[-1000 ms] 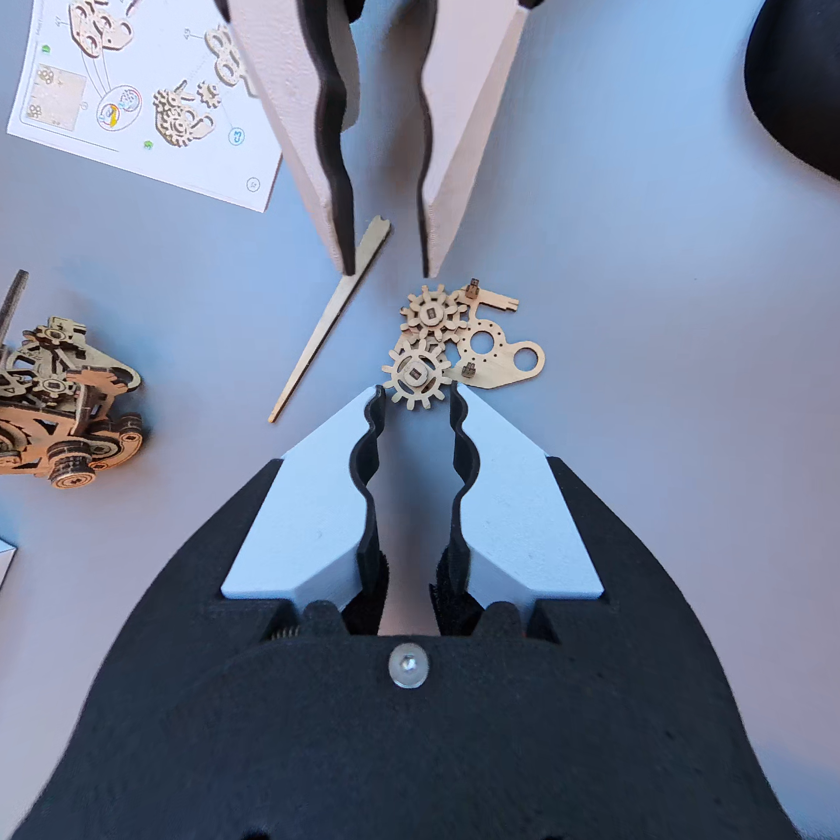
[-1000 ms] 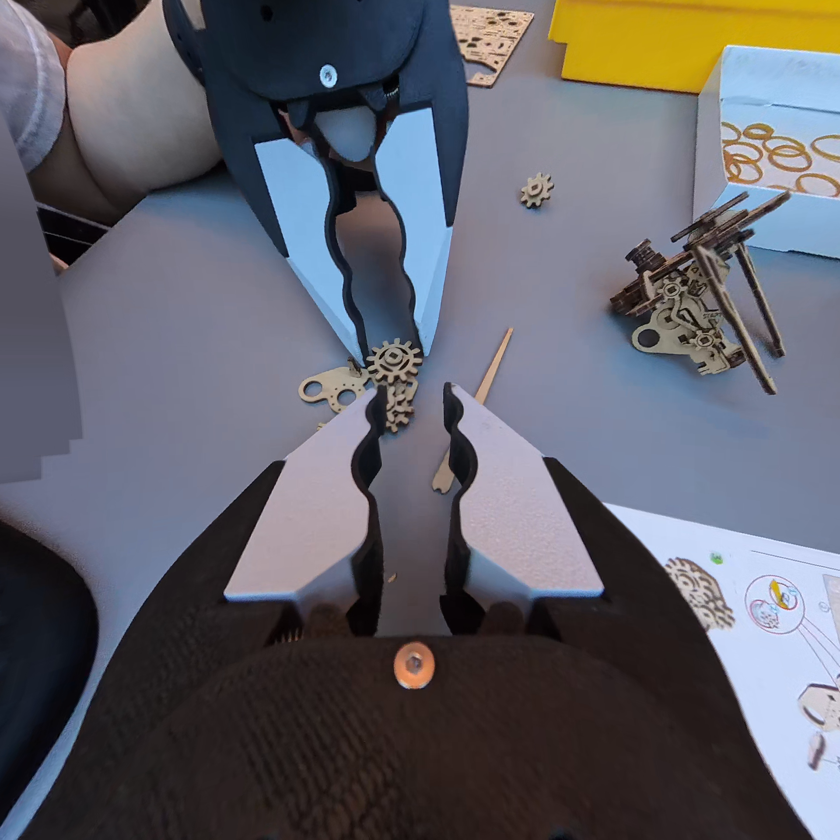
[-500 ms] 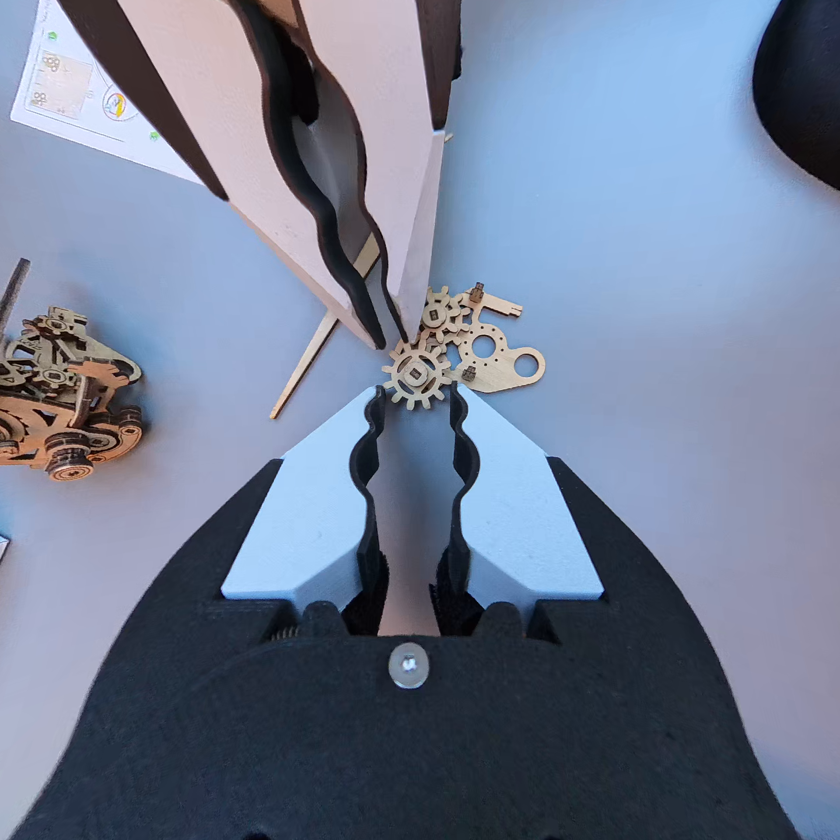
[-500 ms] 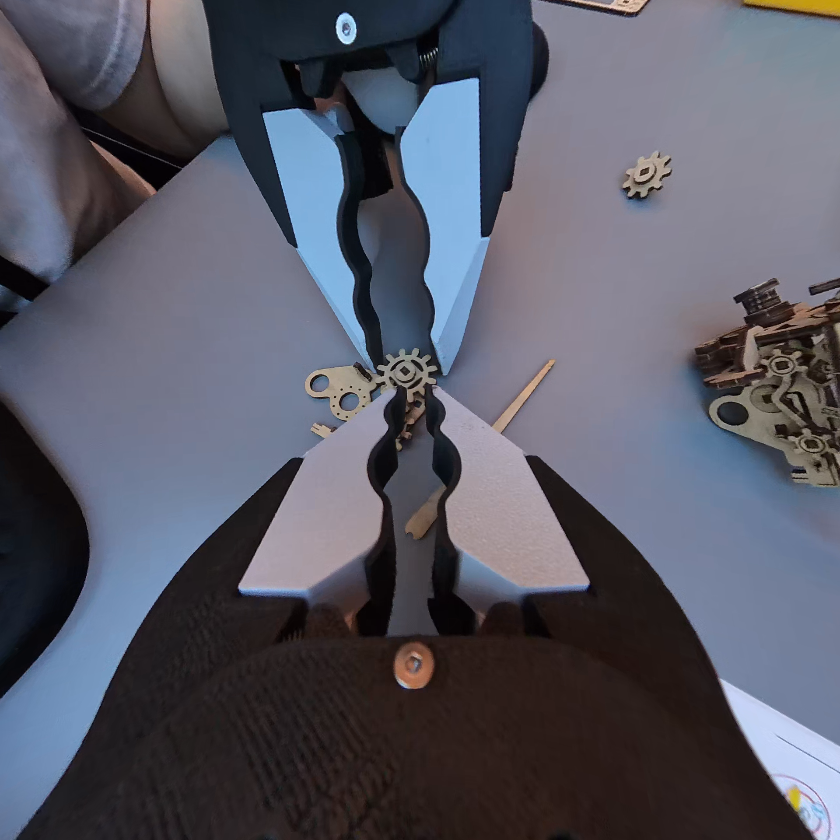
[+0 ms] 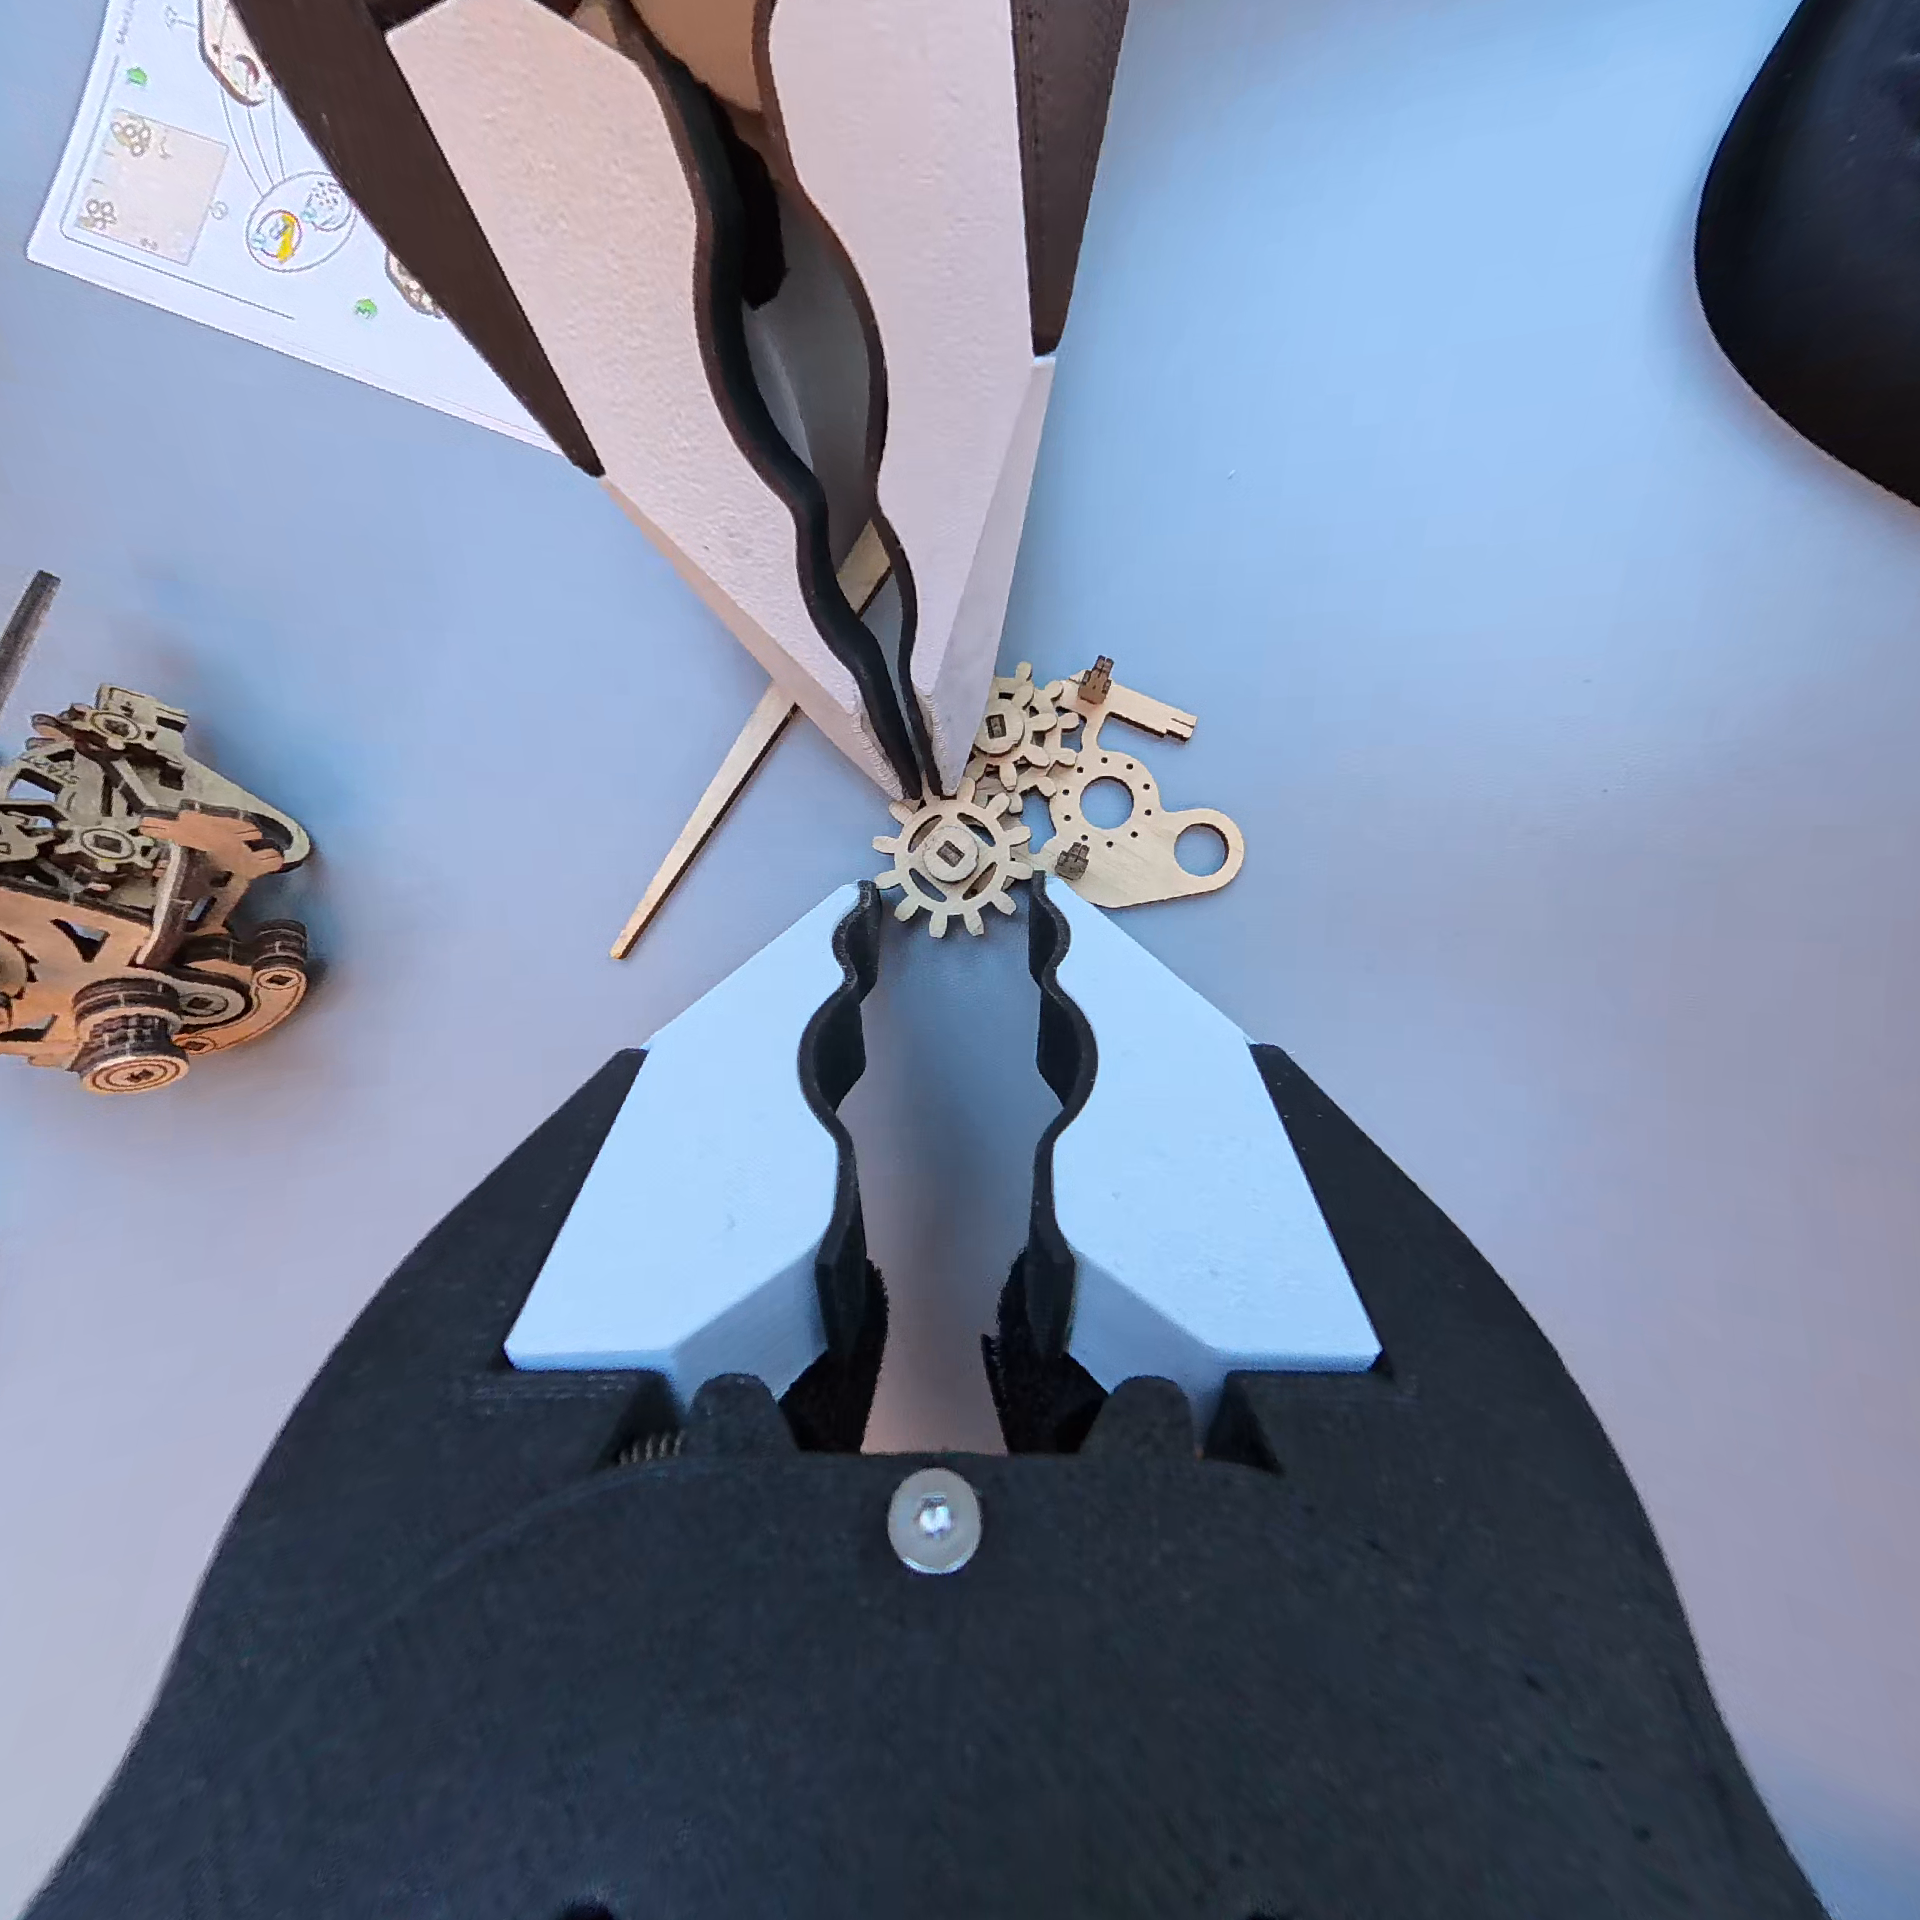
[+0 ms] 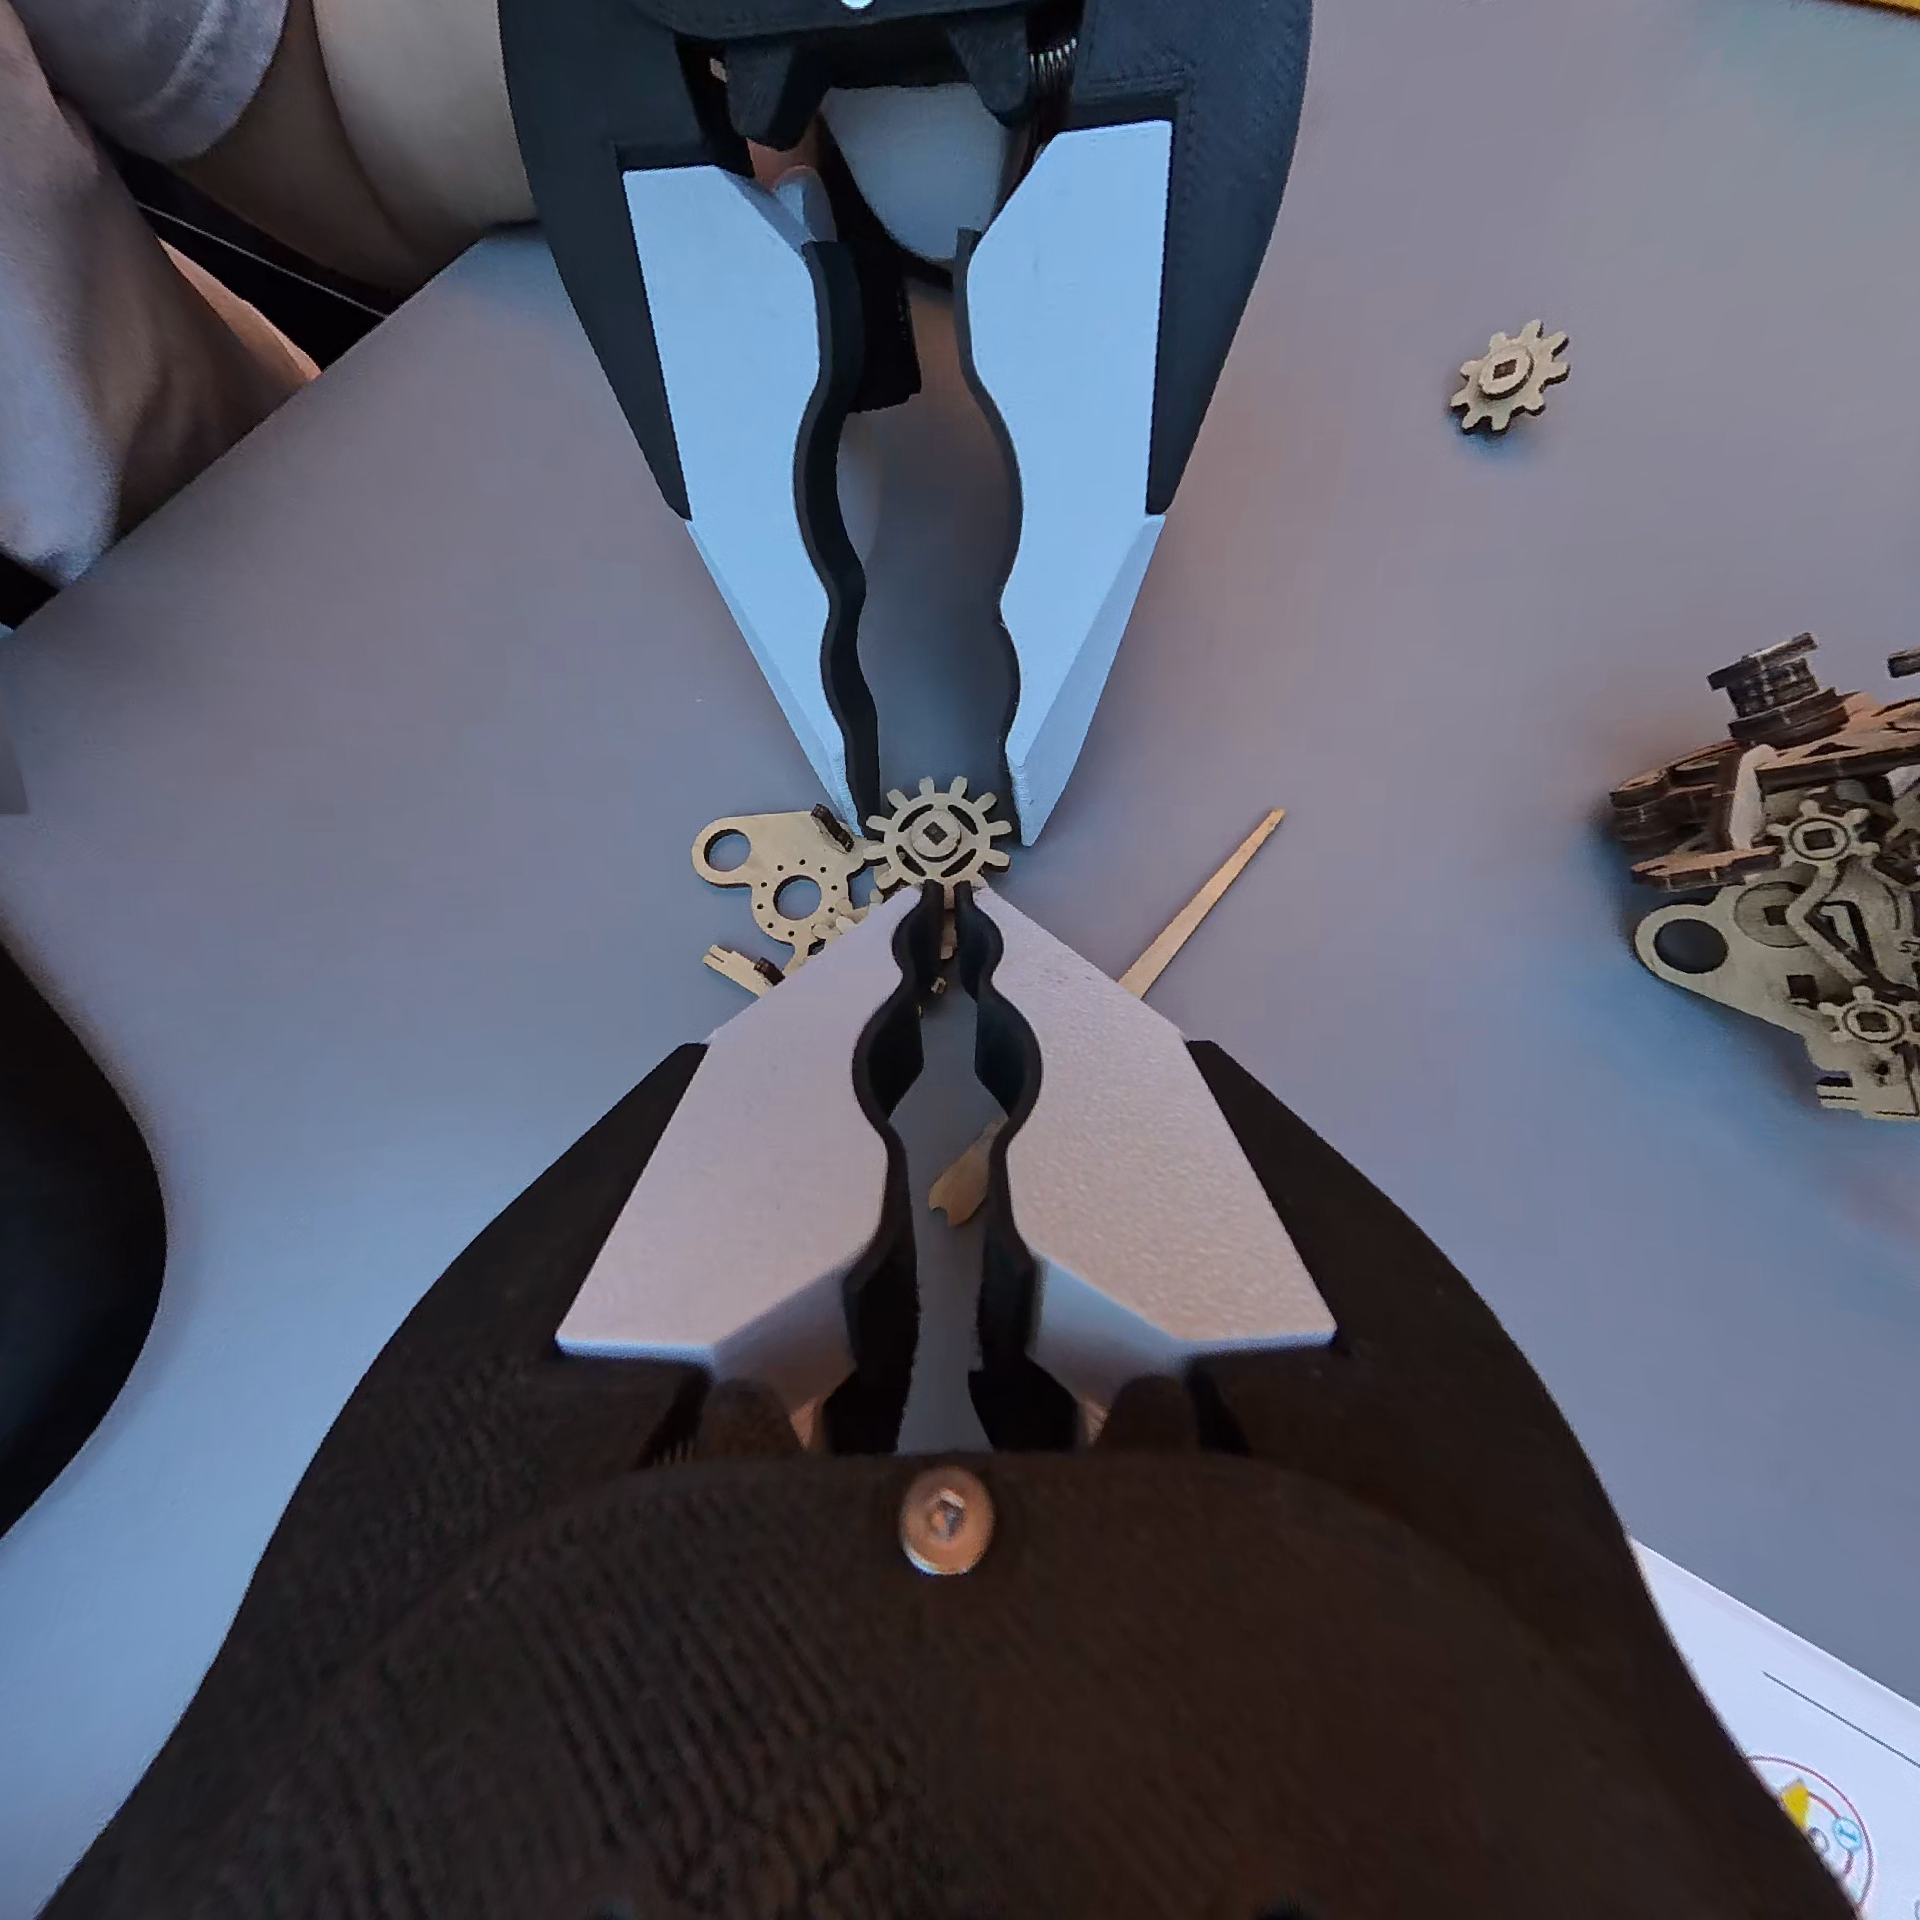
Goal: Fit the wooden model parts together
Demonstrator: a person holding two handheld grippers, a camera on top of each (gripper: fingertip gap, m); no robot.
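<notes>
A large wooden gear (image 5: 951, 857) lies on the grey table against a flat wooden plate with holes (image 5: 1132, 831). A smaller gear (image 5: 1013, 727) sits on that plate. My left gripper (image 5: 951, 891) is open, with its fingertips on either side of the large gear's near edge. My right gripper (image 5: 916, 781) comes in from the far side, and its tips are closed on the gear's far teeth. In the right wrist view the right gripper (image 6: 940, 906) pinches the gear (image 6: 938, 844), the left gripper (image 6: 940, 816) straddles it, and the plate (image 6: 774, 873) lies to the left.
A thin wooden stick (image 5: 727, 810) lies just left of the gears. A partly built wooden model (image 5: 135, 894) sits at the left edge. An instruction sheet (image 5: 187, 177) is at the far left. In the right wrist view a loose gear (image 6: 1512, 376) lies far right and a person's arm (image 6: 208, 104) is at top left. Both grippers' tips are close together, under 4 cm apart.
My right gripper has moved in toward the large gear, and its jaws have closed from open to pinched on the gear's edge. My left gripper has stayed open in place.
</notes>
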